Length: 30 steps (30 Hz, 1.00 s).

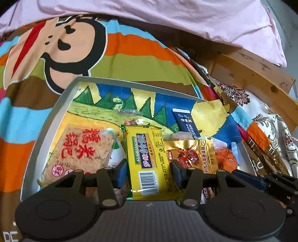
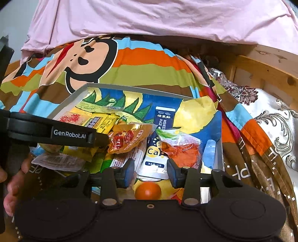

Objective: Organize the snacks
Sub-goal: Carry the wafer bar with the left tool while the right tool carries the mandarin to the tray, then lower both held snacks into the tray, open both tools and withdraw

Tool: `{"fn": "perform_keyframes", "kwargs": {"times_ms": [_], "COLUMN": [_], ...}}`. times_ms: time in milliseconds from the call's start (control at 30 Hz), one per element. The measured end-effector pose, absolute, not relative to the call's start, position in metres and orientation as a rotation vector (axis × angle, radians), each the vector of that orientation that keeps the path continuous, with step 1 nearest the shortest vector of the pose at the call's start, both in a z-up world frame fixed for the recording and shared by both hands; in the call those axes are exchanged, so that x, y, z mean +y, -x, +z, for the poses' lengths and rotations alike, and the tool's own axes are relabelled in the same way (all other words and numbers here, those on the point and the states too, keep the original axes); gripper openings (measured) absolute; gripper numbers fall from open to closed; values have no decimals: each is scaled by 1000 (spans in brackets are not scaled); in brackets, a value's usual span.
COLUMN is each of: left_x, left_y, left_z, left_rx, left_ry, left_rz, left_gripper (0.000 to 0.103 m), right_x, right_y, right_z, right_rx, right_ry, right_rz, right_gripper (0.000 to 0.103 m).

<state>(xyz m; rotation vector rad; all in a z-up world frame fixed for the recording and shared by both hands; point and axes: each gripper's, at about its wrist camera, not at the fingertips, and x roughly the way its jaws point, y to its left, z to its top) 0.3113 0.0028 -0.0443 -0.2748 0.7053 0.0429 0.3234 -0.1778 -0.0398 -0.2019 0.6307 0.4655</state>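
- The snacks lie heaped in a shallow grey tray (image 1: 55,109) that rests on a bed covered by a striped monkey-print sheet (image 1: 130,48); a pink quilt (image 1: 167,16) lies beyond it.
- The left gripper (image 1: 149,172) straddles a yellow biscuit packet (image 1: 149,160). Its jaws stand part-open at either long edge of the packet, and whether the pads press on it I cannot tell.
- The right gripper (image 2: 150,172) hovers with jaws part-open and apart from the white-and-blue sachet (image 2: 158,149) below them. A small orange fruit (image 2: 148,190) sits just under it.
- My judgement: the step in hand is sorting packets within the tray, with the left side about to take or having just set the yellow packet.
- The next move calls for a firm pinch across the packet's width and a clean lift, since a gold snack pouch (image 1: 193,154) and a rice cracker pack (image 1: 82,150) crowd it on both sides.
- The two grippers work close together, so there is little side room; the tray's far half is more open.
- The wooden bed frame (image 1: 260,82) lies well off to the right.
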Motion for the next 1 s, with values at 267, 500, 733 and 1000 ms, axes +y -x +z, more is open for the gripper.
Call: {"fn": "perform_keyframes", "kwargs": {"times_ms": [267,500,733,1000], "left_x": [3,5,7,8], "left_y": [-309,-305,-298,-286], "left_z": [-45,-43,-37,-18], "left_rx": [722,728,726,681], "left_ry": [272,303,321,283], "left_rz": [38,24,10,19], "left_gripper": [57,76,86,98], "right_x": [-182,-187,-199,-211], "right_y": [-320,-313,-309,-300], "right_z": [-34,-24,-11,9], "right_rx": [623,596,576,561], "right_ry": [206,206,192,130], "right_rz": [467,453,417,369], "right_gripper": [53,72,83,95]}}
